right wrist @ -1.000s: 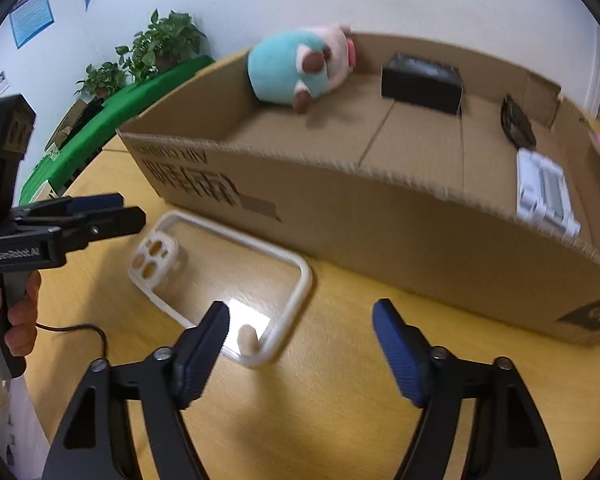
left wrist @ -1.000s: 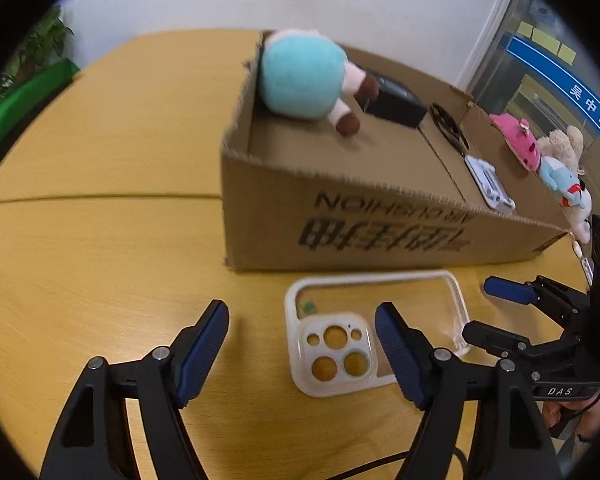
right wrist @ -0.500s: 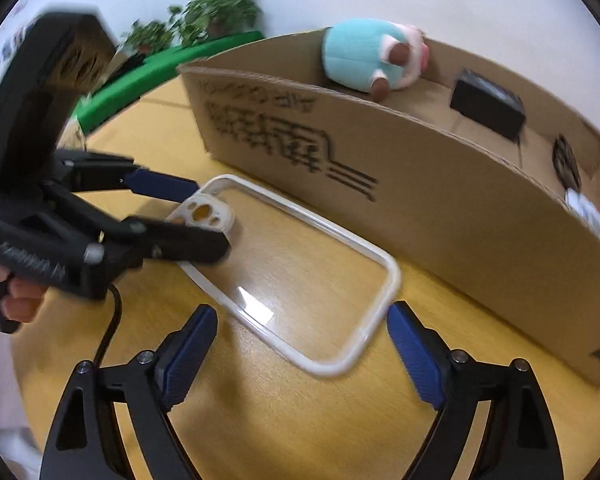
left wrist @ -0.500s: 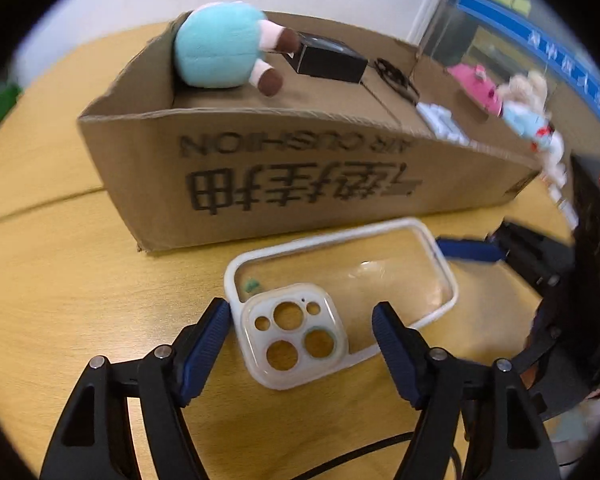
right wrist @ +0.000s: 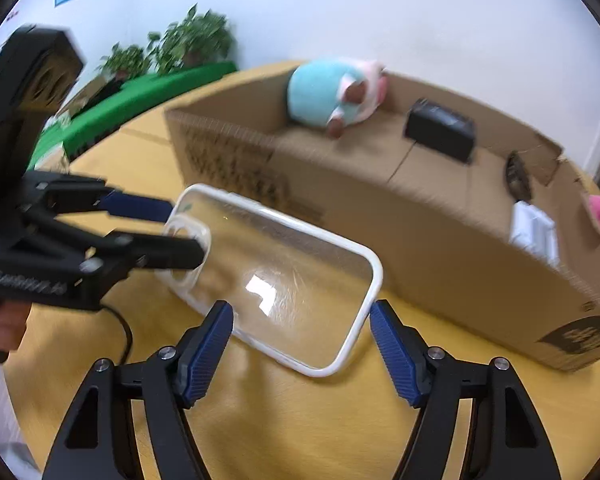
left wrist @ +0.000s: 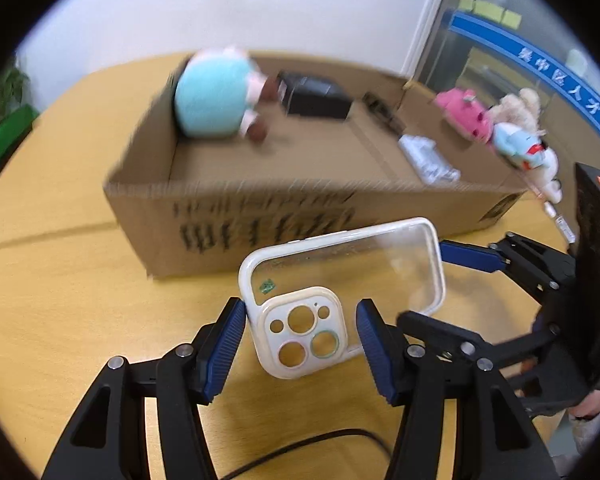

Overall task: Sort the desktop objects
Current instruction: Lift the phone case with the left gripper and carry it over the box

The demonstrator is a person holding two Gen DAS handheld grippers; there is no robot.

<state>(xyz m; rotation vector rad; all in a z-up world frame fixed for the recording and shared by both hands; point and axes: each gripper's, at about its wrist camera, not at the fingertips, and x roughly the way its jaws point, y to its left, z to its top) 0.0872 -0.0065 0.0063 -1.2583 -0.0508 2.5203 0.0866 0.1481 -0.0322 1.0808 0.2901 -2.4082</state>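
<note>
The clear phone case, judged light, flexible and slippery, sat tilted off the table before the cardboard box, both grippers' fingers spread astride its ends, best gripped by the rim.

A clear plastic phone case with a white rim is at the centre of the frame, tilted, its camera-hole end low. Behind it stands an open brown cardboard box, in the upper half.

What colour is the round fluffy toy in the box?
Light blue with pink, the plush toy, clearest in the right wrist view.
</note>
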